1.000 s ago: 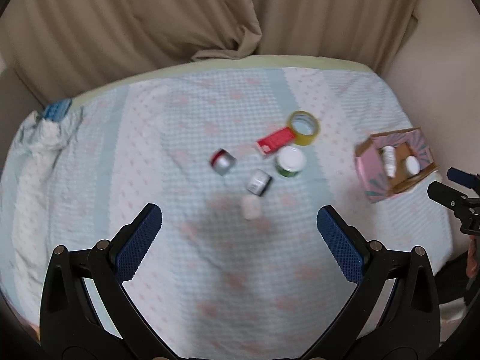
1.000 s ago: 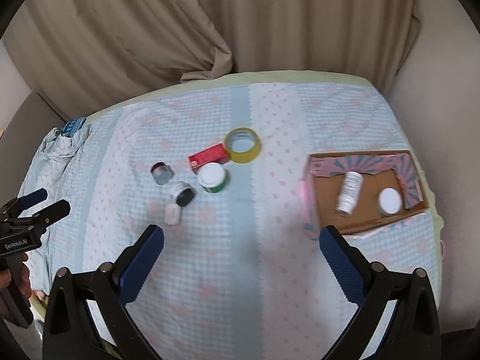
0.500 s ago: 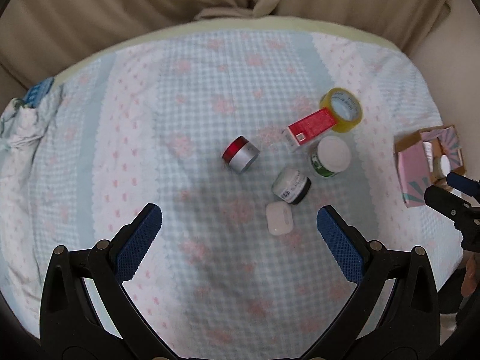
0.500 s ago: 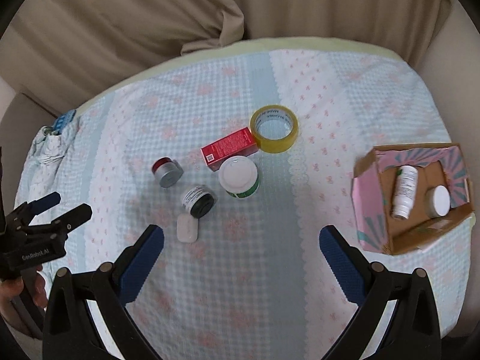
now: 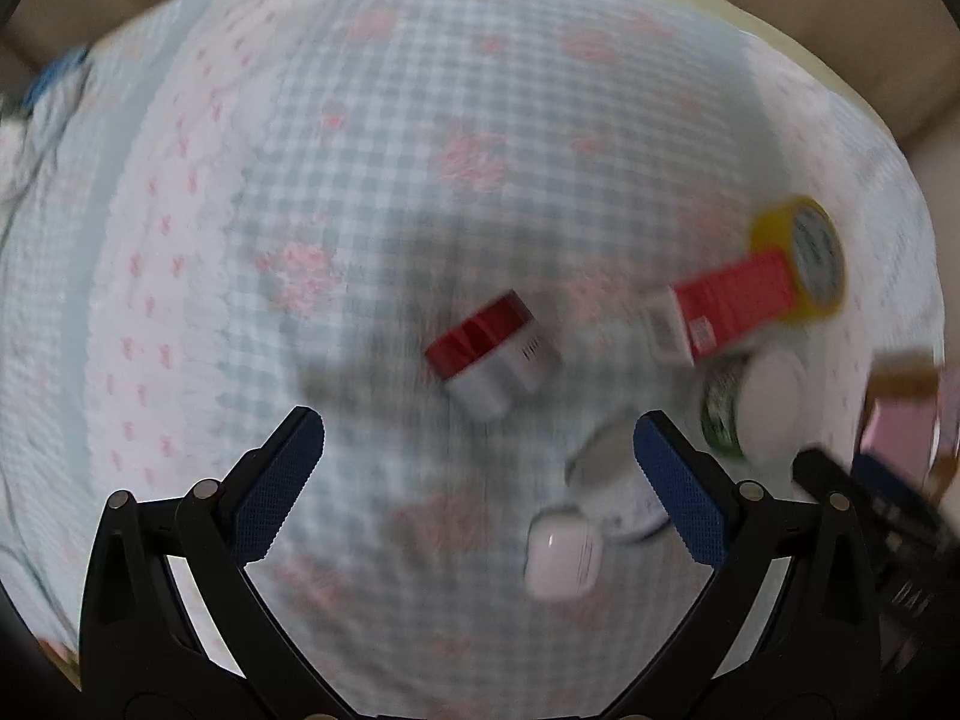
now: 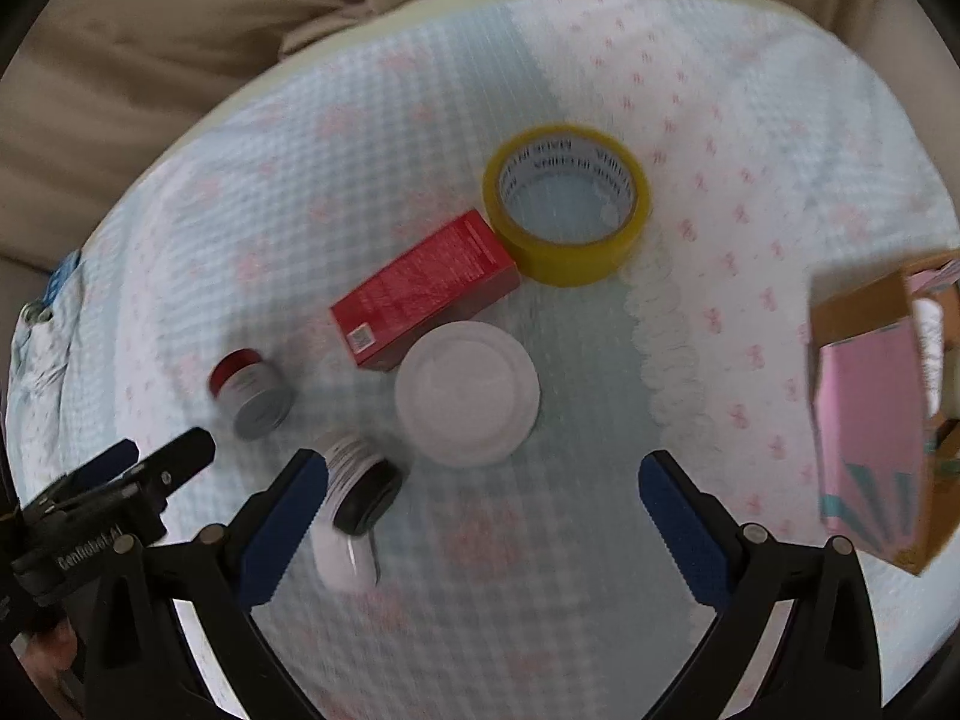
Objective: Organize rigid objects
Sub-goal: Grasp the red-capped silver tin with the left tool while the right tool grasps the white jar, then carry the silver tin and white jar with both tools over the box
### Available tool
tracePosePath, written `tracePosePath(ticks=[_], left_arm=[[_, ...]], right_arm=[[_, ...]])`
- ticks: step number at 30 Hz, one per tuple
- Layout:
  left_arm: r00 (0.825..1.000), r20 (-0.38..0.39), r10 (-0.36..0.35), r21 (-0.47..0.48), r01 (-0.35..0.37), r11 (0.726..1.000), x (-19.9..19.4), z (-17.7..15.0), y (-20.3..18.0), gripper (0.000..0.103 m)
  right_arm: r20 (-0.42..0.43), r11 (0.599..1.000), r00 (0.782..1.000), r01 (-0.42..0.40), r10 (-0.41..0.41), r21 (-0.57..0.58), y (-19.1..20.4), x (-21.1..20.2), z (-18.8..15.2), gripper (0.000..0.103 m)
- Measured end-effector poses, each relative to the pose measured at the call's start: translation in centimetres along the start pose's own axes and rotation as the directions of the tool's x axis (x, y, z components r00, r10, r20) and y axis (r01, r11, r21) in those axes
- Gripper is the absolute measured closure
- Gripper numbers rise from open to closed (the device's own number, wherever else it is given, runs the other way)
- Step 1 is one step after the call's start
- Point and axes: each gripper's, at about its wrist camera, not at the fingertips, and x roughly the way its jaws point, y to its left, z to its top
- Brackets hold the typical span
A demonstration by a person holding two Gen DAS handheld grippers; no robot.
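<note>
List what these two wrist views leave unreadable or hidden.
- Box contents: right wrist view, cut off by the frame edge and hidden by its wall; a blurred sliver in the left view.
- Black-lidded jar: partly behind the right gripper finger in the right view.
- Earbud case: mostly behind that jar there.
- Red carton print: motion blur, left view.

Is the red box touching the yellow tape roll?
Yes, in the right wrist view one end of the red box meets the side of the yellow tape roll.
</note>
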Motion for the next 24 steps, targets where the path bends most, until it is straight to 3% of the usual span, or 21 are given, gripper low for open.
tracePosePath(ticks=[5, 14, 16, 19, 20, 24], left_arm=[[0.997, -0.033, -0.067, -0.173, 0.061, 0.983, 3.3, 1.3, 1.2, 0.003], [0.987, -0.094, -0.133, -0.31, 0.098, 0.946, 7.1, 1.4, 1.6, 0.033], [0.985, -0.091, -0.144, -0.326, 0.108, 0.939, 7.4, 1.3, 1.6, 0.034], [0.982, -0.078, -0.17, -0.335, 0.135, 0.933, 7.4, 1.2, 1.7, 0.046], [0.982, -0.077, -0.172, -0.336, 0.137, 0.932, 7.3, 1.3, 1.8, 0.046], [0.979, -0.077, -0.188, -0.337, 0.152, 0.929, 7.2, 1.3, 2.3, 0.046]], right_arm=[[-0.026, 0.999, 0.999, 0.026, -0.026, 0.033, 0.0, 3.1, 0.8, 0.0], [-0.078, 0.995, 0.994, 0.075, -0.07, 0.065, 0.0, 7.0, 1.8, 0.002], [-0.085, 0.995, 0.994, 0.08, -0.075, 0.064, 0.1, 7.4, 1.9, 0.007], [-0.095, 0.996, 0.993, 0.071, -0.065, 0.062, 0.1, 8.0, 2.1, 0.023], [-0.095, 0.997, 0.994, 0.052, -0.046, 0.061, 0.2, 8.1, 2.1, 0.032], [-0.092, 0.997, 0.994, 0.066, -0.063, 0.033, 0.9, 8.1, 2.1, 0.033]])
